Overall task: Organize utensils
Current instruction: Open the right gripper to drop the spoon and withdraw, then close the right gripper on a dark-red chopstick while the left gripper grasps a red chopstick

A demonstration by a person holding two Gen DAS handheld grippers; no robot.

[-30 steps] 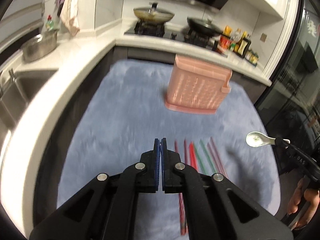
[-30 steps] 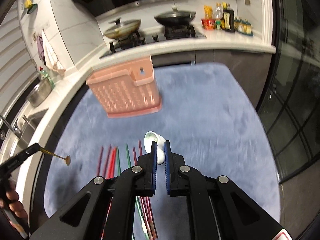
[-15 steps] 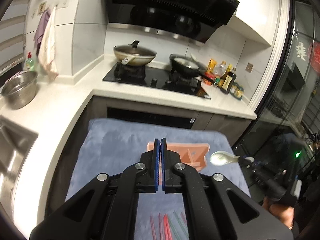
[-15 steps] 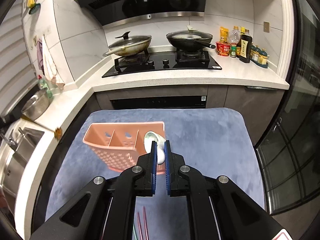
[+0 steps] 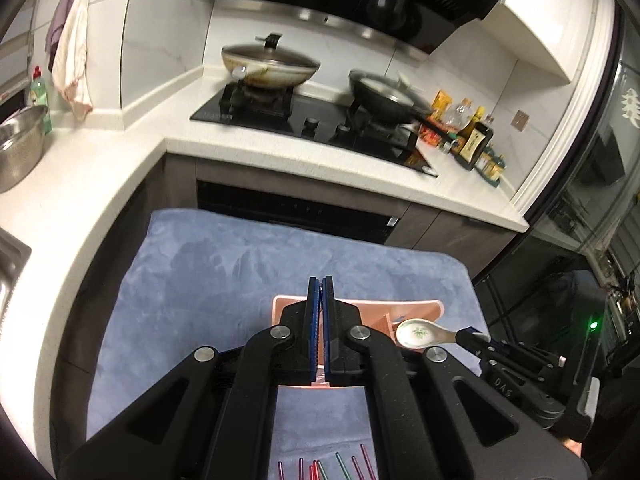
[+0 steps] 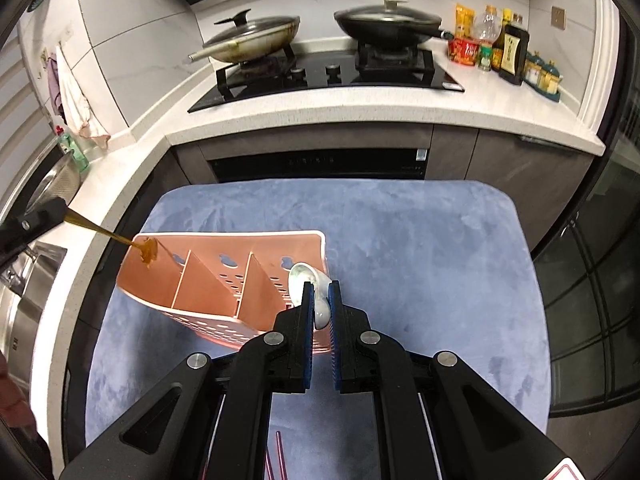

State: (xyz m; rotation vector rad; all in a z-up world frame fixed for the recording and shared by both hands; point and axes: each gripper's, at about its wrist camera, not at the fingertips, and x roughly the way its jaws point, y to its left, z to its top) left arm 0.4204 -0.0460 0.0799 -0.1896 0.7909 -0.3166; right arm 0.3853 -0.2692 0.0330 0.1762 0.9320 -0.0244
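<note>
1. Left wrist view: we see the left gripper (image 5: 320, 292) with its jaws pressed together; anything thin held between them is too small to tell here.
2. The pink basket (image 5: 416, 307) stands on the blue mat (image 5: 208, 280) that covers the surface, mostly hidden behind the jaws.
3. Chopsticks (image 5: 340, 466) lie on the mat nearer the camera.
4. Right wrist view: we see the right gripper (image 6: 319, 298), jaws narrow, clamping a white spoon (image 6: 306, 282) over the basket's right compartment.
5. The left gripper holds a brown spoon (image 6: 146, 249) over the left compartment.
</note>
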